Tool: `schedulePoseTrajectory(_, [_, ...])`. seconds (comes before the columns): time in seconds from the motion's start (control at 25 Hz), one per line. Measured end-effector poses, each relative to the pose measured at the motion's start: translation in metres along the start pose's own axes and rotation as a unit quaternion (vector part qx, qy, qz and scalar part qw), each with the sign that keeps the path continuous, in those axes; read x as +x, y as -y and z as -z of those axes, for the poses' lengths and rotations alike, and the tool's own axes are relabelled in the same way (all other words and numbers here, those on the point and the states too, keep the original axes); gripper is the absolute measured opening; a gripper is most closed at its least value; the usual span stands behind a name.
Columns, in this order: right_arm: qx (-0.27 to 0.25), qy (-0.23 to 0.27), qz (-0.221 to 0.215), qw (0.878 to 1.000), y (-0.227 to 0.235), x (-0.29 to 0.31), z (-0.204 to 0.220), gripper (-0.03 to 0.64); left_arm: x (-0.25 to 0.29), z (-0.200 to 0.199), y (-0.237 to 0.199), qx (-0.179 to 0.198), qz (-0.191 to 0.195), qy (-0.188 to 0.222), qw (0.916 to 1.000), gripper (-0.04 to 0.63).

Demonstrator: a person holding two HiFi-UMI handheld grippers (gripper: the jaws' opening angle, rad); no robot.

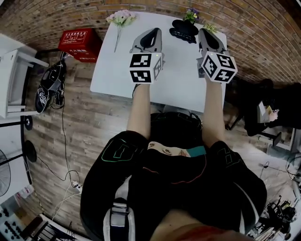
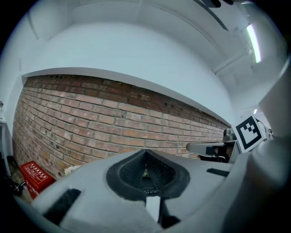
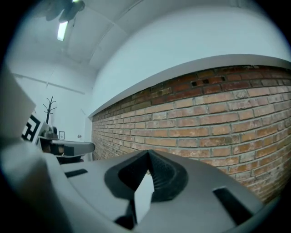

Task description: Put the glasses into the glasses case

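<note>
Backed by a brick wall [image 1: 70,14], with plank flooring below. Against it, a white table [image 1: 174,80], bare over most of its top. To the left on the floor, a red box [image 1: 80,43].

Held up level above the table, pointing at the bricks: left gripper [image 1: 154,32] and right gripper [image 1: 208,33], side by side and apart. In the left gripper view, left gripper [image 2: 145,154] with jaws pressed together, nothing caught between them. In the right gripper view, right gripper [image 3: 148,155] likewise closed tip to tip and empty.

Between the two, at the far edge of the table: black glasses case [image 1: 184,27], and touching its near side a dark shape that looks like the glasses [image 1: 180,36]; too small to say whether folded, or whether the case lies open. Beside these, a pink flower sprig [image 1: 121,19] far left and a small purple posy [image 1: 191,14] just behind the case.

Judged as the opening step: nothing grasped, glasses seemingly outside the case. Next move calls for lowering toward the far edge, parting one pair of jaws, taking the frame gently, and steadying the case with the other.
</note>
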State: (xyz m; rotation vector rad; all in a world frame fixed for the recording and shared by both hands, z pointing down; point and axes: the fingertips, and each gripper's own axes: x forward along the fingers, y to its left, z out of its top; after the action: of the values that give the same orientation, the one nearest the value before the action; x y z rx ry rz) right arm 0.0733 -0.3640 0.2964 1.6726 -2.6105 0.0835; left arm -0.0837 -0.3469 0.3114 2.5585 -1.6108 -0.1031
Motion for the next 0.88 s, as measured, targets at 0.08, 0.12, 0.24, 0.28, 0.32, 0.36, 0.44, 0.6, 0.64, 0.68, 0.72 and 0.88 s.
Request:
schedulePoseTrajectory(0.08, [-0.001,0.004,0.000,1.000,0.001,-0.007,-0.002,0.005,-0.001,-0.005,0.006,0.006,0.009,0.005,0.9999,-0.002])
schedulePoseTrajectory(0.12, [-0.002,0.007,0.000,1.000,0.001,-0.010,-0.004,0.005,-0.001,-0.008,0.008,0.007,0.010,0.007,0.9999,-0.002])
schedulePoseTrajectory(0.24, [-0.005,0.012,0.003,1.000,0.005,-0.020,-0.007,0.005,-0.003,-0.008,0.010,0.003,0.004,0.009,0.9999,-0.002])
schedulePoseTrajectory(0.28, [-0.005,0.011,0.005,1.000,0.006,-0.023,-0.006,0.005,-0.003,-0.006,0.010,0.000,0.003,0.008,1.0000,-0.002])
schedulePoseTrajectory(0.32, [-0.004,0.010,0.007,1.000,0.009,-0.026,-0.004,0.005,-0.002,-0.003,0.012,-0.002,0.005,0.006,1.0000,-0.002])
schedulePoseTrajectory(0.36, [-0.004,0.009,0.009,1.000,0.011,-0.028,-0.002,0.005,-0.001,0.000,0.014,-0.003,0.009,0.003,1.0000,-0.002])
schedulePoseTrajectory(0.44, [-0.003,0.005,0.014,1.000,0.017,-0.033,0.002,0.005,0.001,0.005,0.020,-0.004,0.016,-0.001,0.9999,-0.002])
schedulePoseTrajectory(0.6, [-0.001,0.004,0.020,1.000,0.025,-0.042,0.006,0.005,0.005,0.015,0.027,-0.008,0.017,-0.011,0.9998,-0.002])
schedulePoseTrajectory(0.64, [0.001,0.005,0.022,1.000,0.027,-0.045,0.006,0.005,0.007,0.016,0.029,-0.009,0.019,-0.013,0.9997,-0.002])
schedulePoseTrajectory(0.68, [0.003,0.006,0.023,1.000,0.029,-0.047,0.006,0.005,0.008,0.017,0.031,-0.010,0.021,-0.014,0.9996,-0.002])
schedulePoseTrajectory(0.72, [0.004,0.007,0.025,1.000,0.031,-0.049,0.007,0.005,0.009,0.018,0.033,-0.012,0.021,-0.015,0.9996,-0.002])
schedulePoseTrajectory(0.88, [0.010,0.006,0.033,0.999,0.039,-0.058,0.013,0.005,0.013,0.027,0.038,-0.015,0.013,-0.025,0.9995,-0.003])
